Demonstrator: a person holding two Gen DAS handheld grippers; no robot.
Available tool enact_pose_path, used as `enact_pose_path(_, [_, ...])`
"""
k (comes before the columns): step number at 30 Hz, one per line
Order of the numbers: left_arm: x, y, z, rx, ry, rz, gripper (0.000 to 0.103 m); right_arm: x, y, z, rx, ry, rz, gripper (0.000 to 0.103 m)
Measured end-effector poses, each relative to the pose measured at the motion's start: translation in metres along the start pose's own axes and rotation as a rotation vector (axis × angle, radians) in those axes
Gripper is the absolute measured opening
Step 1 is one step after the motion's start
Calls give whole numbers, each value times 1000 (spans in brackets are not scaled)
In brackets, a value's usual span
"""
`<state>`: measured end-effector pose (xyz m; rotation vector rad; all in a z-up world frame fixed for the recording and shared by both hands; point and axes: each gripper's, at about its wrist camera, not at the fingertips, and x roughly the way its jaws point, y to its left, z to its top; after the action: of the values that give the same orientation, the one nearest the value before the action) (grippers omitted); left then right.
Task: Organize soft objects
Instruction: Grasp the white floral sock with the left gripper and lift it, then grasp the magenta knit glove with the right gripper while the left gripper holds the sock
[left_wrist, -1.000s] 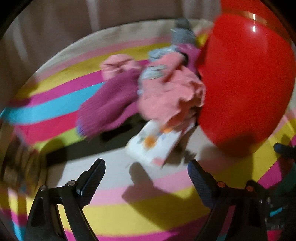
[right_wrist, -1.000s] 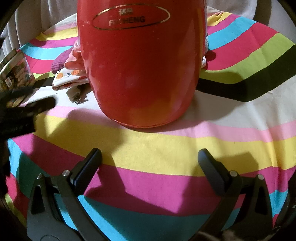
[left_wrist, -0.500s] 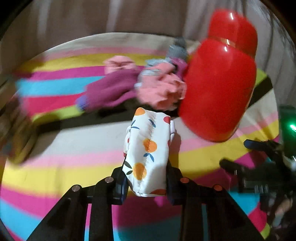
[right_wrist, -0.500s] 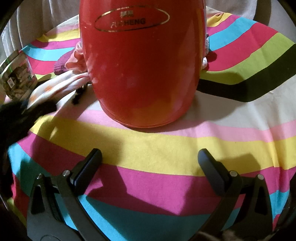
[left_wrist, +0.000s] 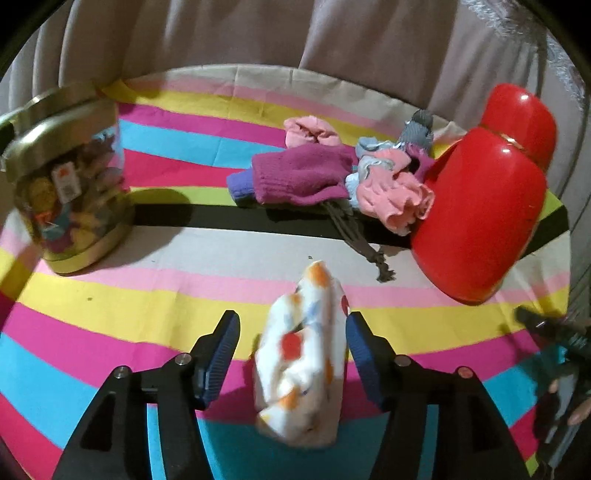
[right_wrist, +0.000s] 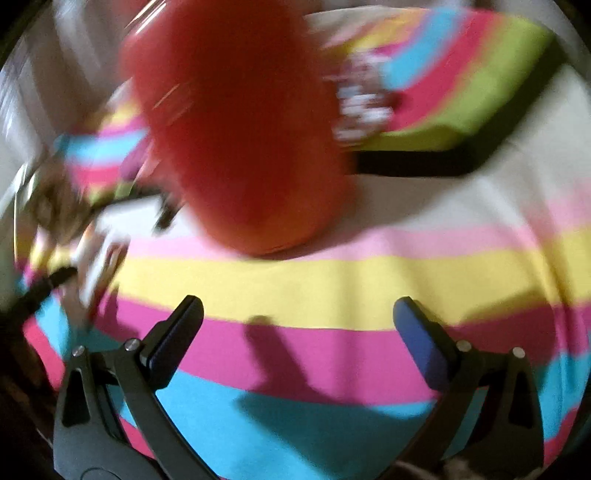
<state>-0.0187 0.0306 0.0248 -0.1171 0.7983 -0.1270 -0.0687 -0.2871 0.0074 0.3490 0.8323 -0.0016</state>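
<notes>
A white pouch with orange and red fruit print (left_wrist: 304, 354) lies between the fingers of my left gripper (left_wrist: 291, 343). The jaws stand apart and the left finger does not touch it. A heap of soft things (left_wrist: 343, 173) lies further back: a magenta knit piece, pink cloth, a grey sock. My right gripper (right_wrist: 297, 325) is open and empty above the striped cloth, in front of the red container (right_wrist: 236, 129). That view is blurred.
A tall red plastic container (left_wrist: 484, 210) stands to the right of the heap. A clear jar with a gold lid (left_wrist: 62, 184) stands at the left. A striped cloth (left_wrist: 110, 332) covers the surface. A curtain hangs behind.
My left gripper closed on the fruit-print pouch, pulled it back from the heap, then opened. My right gripper has started to move, so its view blurs.
</notes>
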Motion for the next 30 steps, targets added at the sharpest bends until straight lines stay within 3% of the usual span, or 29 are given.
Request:
enact_pose_path(4, [24, 2, 3, -26, 51, 9, 61, -8, -52, 18, 159, -43, -19, 101])
enact_pose_path(6, [26, 3, 4, -34, 48, 9, 61, -7, -62, 22, 179, -30, -8, 93])
enact_pose_path(7, [25, 5, 4, -49, 40, 2, 55, -6, -60, 22, 178, -18, 9, 87])
enact_pose_path(8, [21, 8, 3, -70, 24, -11, 29, -6, -53, 20, 160, -2, 40, 85])
enact_pose_path(11, [5, 18, 0, -131, -26, -9, 21, -12, -11, 7, 30, 22, 129, 77])
enact_pose_path(15, [-7, 44, -8, -240, -66, 34, 21, -27, 89, -7, -256, -17, 244, 69])
enact_pose_path(18, [-13, 72, -15, -376, -86, 23, 20, -28, 151, 4, -389, -52, 300, 69])
enact_pose_path(21, [-12, 78, -17, -405, -87, 9, 21, -4, 203, 31, -471, -55, 324, 69])
enact_pose_path(25, [-6, 80, -16, -403, -60, -22, 22, 52, 261, 59, -522, -17, 274, 69])
enact_pose_path(28, [-2, 87, -16, -446, -54, -65, 27, 101, 295, 69, -594, 22, 163, 77])
enact_pose_path(30, [-2, 91, -16, -452, -55, -78, 27, 121, 303, 67, -651, 7, 83, 77])
